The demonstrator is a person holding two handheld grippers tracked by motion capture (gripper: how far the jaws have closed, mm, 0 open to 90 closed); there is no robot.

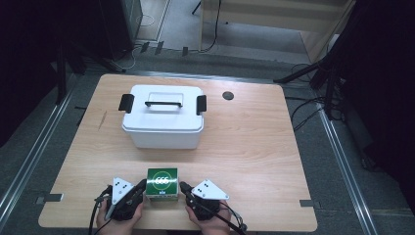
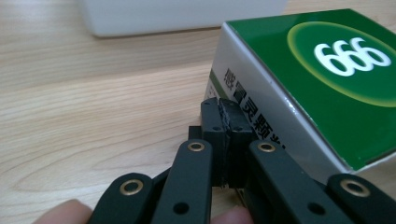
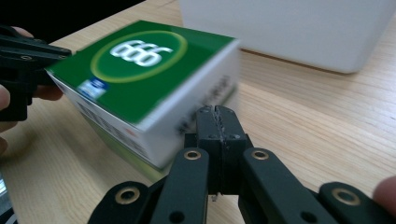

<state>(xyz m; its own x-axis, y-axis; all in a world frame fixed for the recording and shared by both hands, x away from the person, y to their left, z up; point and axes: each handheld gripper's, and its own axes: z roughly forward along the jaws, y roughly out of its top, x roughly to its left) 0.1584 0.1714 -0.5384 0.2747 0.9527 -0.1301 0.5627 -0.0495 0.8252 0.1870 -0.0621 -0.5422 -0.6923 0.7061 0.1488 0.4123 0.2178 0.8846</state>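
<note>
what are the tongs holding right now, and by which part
Neither clamps anything: both tongs, left and right, are shut, tips against opposite sides of the green box. Whether they squeeze it between them cannot be told.

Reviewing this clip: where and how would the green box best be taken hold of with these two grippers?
Judging by its pose, press on its two white side faces, one from each side. The green box lies flat on the table, too wide for one shut gripper. The left gripper and right gripper, both shut, already flank it at those faces. A squeeze between them would probably lift it.
</note>
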